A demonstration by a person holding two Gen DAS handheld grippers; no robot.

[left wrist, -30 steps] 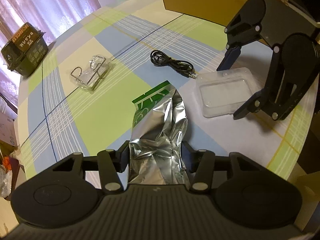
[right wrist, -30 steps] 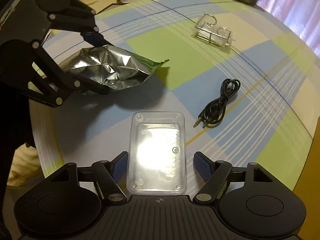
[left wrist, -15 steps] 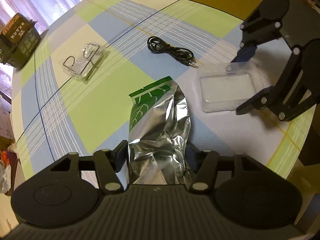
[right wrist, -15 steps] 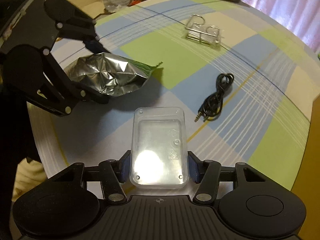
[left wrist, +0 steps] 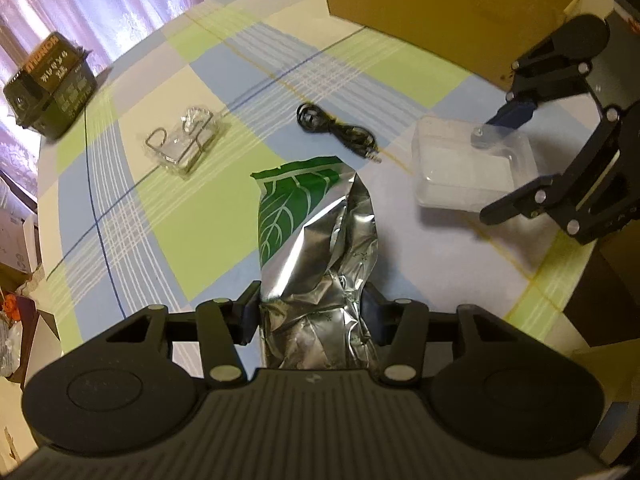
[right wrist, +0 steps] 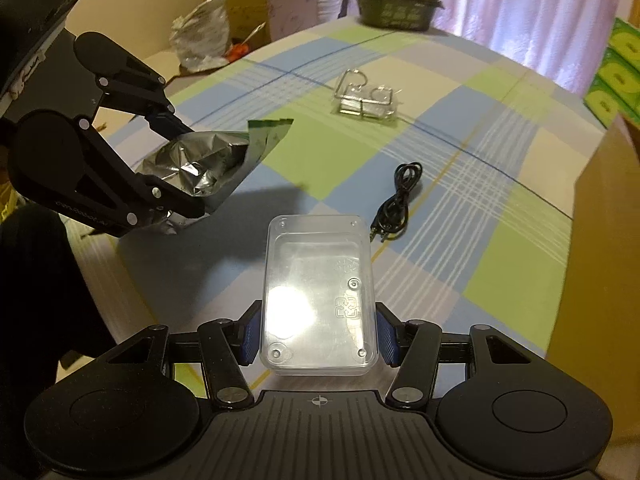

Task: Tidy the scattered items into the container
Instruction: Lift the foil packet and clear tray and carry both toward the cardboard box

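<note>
L gripper [left wrist: 311, 307]: both fingers pressed against sides of the foil bag [left wrist: 320, 264], which sticks out fwd past the tips, clamped near its crumpled end. Linkage arms angled inward, jaws narrow but not fully together. In the R wrist view it sits off to the left and ahead, tilted, fingers pointing down-right, bag pinched between them. R gripper [right wrist: 318, 334]: blue pads [right wrist: 387, 339] touching both long sides of the clear plastic box [right wrist: 318, 296], gripped at its near end, most of the box reaching fwd beyond the tips. In the L wrist view it's off to the right and ahead, fingers pointing left.
</note>
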